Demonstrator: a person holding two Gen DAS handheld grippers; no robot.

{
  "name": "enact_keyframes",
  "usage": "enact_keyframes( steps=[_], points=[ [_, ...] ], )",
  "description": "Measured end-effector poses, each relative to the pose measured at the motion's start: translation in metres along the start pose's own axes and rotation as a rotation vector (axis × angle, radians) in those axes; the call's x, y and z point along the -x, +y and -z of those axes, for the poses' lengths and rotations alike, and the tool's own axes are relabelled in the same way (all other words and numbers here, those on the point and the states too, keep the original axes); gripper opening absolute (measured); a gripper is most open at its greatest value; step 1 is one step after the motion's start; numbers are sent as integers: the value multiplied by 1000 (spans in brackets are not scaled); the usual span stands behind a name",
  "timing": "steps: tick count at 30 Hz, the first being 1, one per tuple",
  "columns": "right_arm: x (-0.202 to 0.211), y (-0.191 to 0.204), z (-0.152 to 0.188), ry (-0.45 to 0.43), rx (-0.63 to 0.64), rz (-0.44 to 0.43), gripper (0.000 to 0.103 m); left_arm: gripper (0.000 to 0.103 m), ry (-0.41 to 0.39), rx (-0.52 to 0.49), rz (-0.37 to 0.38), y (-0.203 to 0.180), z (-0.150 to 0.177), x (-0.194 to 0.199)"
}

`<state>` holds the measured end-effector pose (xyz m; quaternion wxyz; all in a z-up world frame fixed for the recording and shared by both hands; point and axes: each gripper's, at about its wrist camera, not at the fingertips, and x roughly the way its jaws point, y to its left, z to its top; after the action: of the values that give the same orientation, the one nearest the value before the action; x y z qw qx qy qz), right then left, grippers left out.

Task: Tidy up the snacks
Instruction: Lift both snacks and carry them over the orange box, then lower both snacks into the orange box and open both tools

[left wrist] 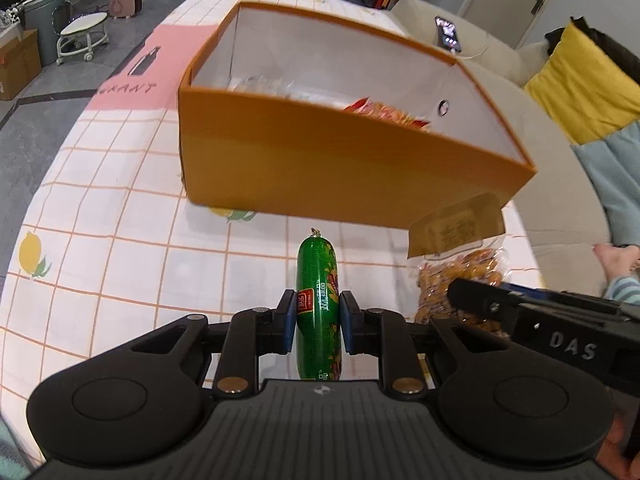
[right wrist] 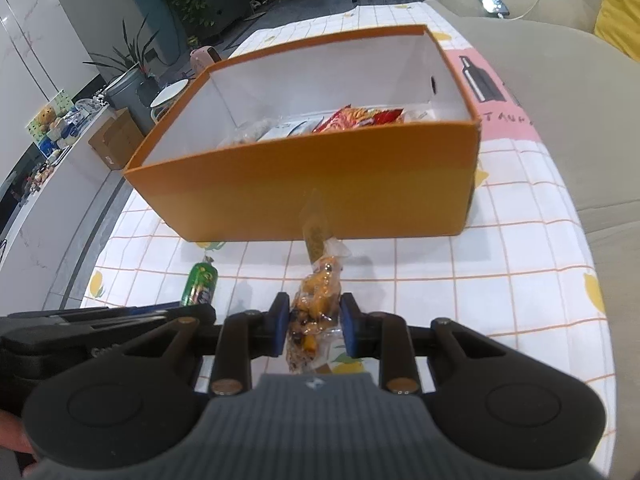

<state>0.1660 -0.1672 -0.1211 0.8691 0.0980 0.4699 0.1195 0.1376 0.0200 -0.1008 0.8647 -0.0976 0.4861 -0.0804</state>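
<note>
My left gripper [left wrist: 318, 322] is shut on a green sausage stick [left wrist: 319, 300], which points toward the orange box [left wrist: 320, 168] just beyond it. In the right wrist view the same green sausage [right wrist: 200, 283] shows at lower left, beside the left gripper's black arm. My right gripper [right wrist: 314, 326] is shut on a clear bag of orange-brown snacks [right wrist: 316, 304], whose gold header rises in front of the orange box [right wrist: 304, 196]. The bag [left wrist: 456, 280] also appears at right in the left wrist view. Several snack packets [right wrist: 356, 117] lie inside the white-lined box.
A checked tablecloth [left wrist: 120, 248] with lemon prints covers the table. A beige sofa [left wrist: 560, 200] with a yellow cushion [left wrist: 580, 84] and a phone [left wrist: 448, 34] lies to the right. A person's foot [left wrist: 616, 258] rests on the sofa. Floor, plants and a cardboard carton [right wrist: 116, 142] are left.
</note>
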Motion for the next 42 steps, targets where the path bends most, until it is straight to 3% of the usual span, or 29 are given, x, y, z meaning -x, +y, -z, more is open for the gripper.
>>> enact_keyframes(
  steps=[15,25,33,38,42],
  points=[
    [82,8,-6,-129,28,15,24,24,-130,-28,34,-23,-21,76],
    [120,13,-54,-232,127,-12,24,24,-189,-107,101,-41,-77,94],
    [93,9,-121,-244,253,5,24,24,-176,-149,141,-49,-138,67],
    [54,-2,-165,-183,254,11,24,24,-135,-126,174,-48,-173,32],
    [13,-7,-188,-125,291,48,24,24,-85,-119,156,-44,-193,-11]
  ],
)
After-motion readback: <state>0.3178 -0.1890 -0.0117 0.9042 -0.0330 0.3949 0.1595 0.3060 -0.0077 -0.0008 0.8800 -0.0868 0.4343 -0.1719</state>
